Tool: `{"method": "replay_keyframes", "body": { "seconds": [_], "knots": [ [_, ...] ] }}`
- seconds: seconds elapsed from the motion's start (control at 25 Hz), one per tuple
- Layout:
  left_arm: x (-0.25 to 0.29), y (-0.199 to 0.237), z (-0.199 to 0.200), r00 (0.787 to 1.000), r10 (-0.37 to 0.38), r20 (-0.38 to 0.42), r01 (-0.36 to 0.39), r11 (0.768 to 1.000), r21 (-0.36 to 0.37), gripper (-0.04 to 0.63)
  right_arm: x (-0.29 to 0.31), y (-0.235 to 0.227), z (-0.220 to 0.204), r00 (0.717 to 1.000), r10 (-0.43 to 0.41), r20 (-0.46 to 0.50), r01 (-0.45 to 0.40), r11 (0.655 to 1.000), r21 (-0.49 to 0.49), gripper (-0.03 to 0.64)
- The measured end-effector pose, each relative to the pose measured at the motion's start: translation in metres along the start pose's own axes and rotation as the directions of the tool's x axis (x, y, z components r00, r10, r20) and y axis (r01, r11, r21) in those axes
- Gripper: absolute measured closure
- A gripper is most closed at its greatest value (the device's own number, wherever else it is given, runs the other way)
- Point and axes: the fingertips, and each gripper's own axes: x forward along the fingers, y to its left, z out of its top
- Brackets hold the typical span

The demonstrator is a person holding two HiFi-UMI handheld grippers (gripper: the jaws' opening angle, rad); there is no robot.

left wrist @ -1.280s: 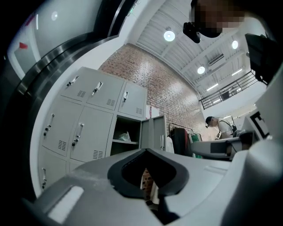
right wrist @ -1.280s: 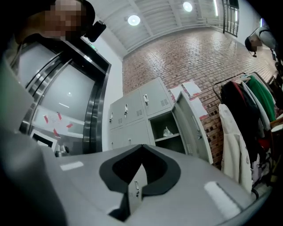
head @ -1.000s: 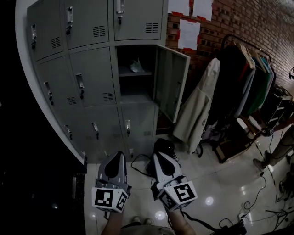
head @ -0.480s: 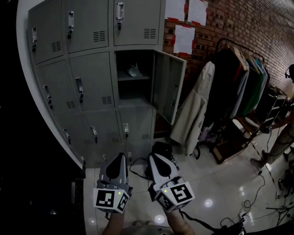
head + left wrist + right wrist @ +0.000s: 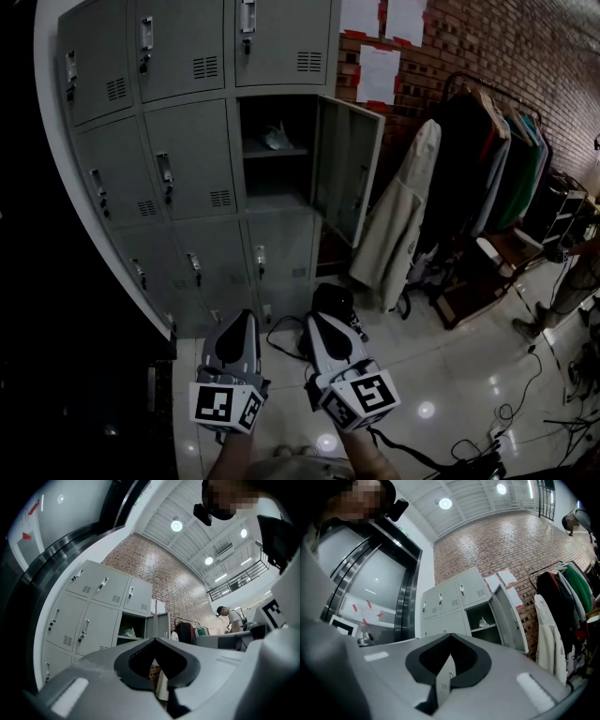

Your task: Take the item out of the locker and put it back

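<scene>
Left tool (image 5: 241, 320): jaws pressed together, empty, bottom centre of frame.
Right tool (image 5: 318, 321): jaws pressed together, empty, just beside the left one.
Item (image 5: 276, 138): pale, on the shelf (image 5: 258, 152) inside the open locker (image 5: 277, 199), upper centre.
Locker door (image 5: 349, 169): swung open rightward.

A red brick wall (image 5: 487, 47) with white paper sheets (image 5: 378, 73) pinned to it is seen at the upper right of the head view, and a clothes rack (image 5: 487, 141) hung with dark garments and a pale coat (image 5: 403, 216) is set before it. A bank of grey lockers (image 5: 178, 150) is placed at the upper left, and a glossy tiled floor (image 5: 459, 366) (lamp reflections are caught in it) is spread along the bottom. Round ceiling lamps (image 5: 176, 525) are shown at the top of the left gripper view.
</scene>
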Motion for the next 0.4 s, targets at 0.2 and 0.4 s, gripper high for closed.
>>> {"method": "replay_keyframes", "body": {
  "seconds": [0.2, 0.4],
  "knots": [
    [-0.0034, -0.0005, -0.0017, 1.0, 0.004, 0.001, -0.004, 1.0, -0.003, 0.589, -0.0024, 0.0014, 0.0023, 1.0, 0.008, 0.022, -0.008, 1.0, 0.017, 0.615],
    [-0.0065, -0.0004, 0.0008, 1.0, 0.006, 0.008, -0.006, 1.0, 0.0, 0.589, -0.0033, 0.006, 0.0074, 0.999, 0.02, 0.05, -0.022, 0.999, 0.031, 0.615]
  ]
}}
